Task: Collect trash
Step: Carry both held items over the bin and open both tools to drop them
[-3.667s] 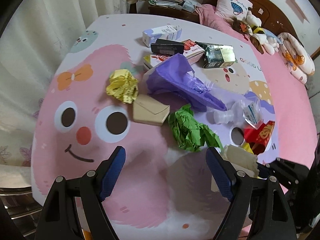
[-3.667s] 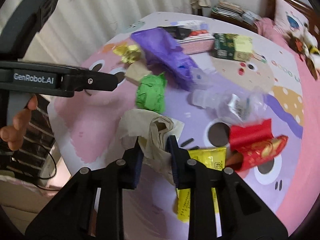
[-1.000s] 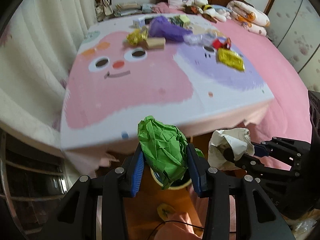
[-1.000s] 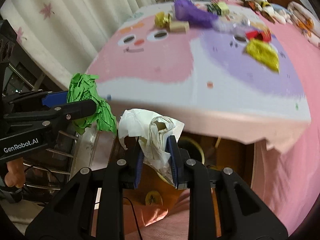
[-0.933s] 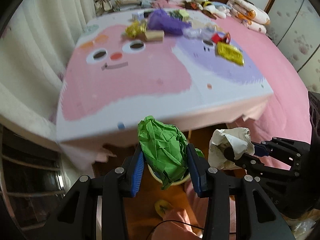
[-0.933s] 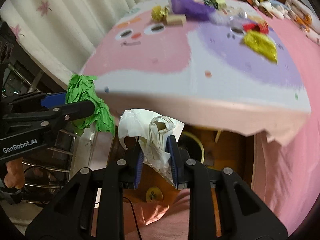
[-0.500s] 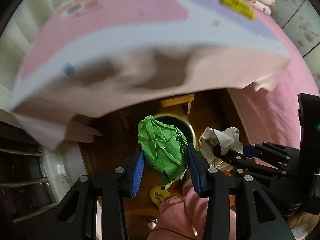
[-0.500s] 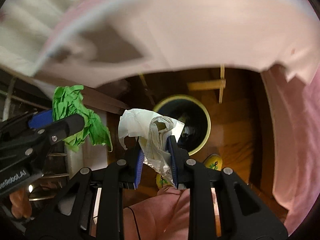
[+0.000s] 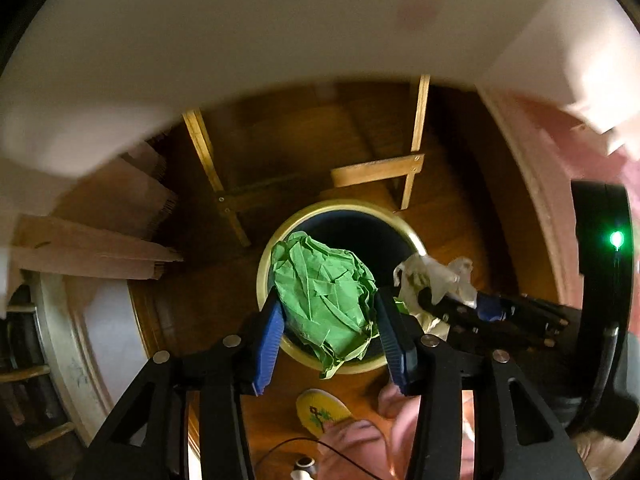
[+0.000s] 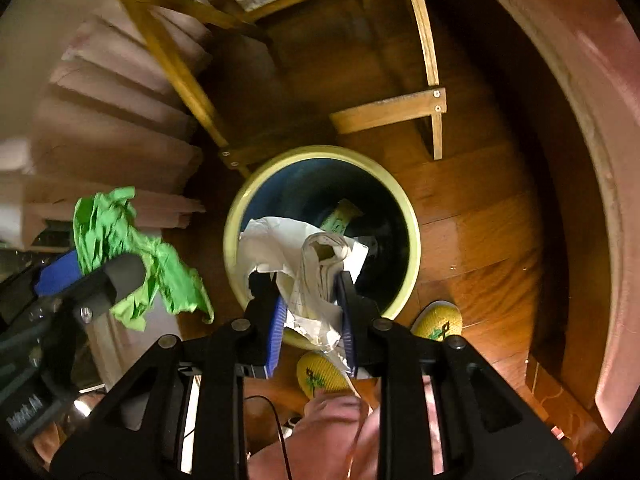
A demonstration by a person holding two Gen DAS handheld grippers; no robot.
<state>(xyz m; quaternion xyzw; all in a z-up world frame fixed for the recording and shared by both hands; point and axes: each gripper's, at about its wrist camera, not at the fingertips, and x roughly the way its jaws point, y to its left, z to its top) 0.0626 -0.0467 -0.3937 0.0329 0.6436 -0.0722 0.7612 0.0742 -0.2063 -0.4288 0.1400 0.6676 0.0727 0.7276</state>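
A: What lies below?

B: A dark wooden plank floor [image 10: 472, 216], with a round bin [image 10: 412, 240], pale yellow at the rim and dark inside, beneath a wooden table frame [image 10: 434, 76]. A pale tablecloth [image 9: 280, 40] hangs overhead, and pink fabric [image 10: 592, 80] curves down the right side.

A: And the grippers?

B: The left gripper [image 9: 332, 316] has its blue pads pressed against a crumpled green paper [image 9: 326, 300], held above the bin's mouth. The right gripper [image 10: 310, 308] is clamped narrowly on a crumpled white paper [image 10: 296, 264], also over the opening.

A: Anything else?

B: Some scraps lie inside the bin. Yellow slippers [image 10: 320, 372] stand on the floor just beside it.
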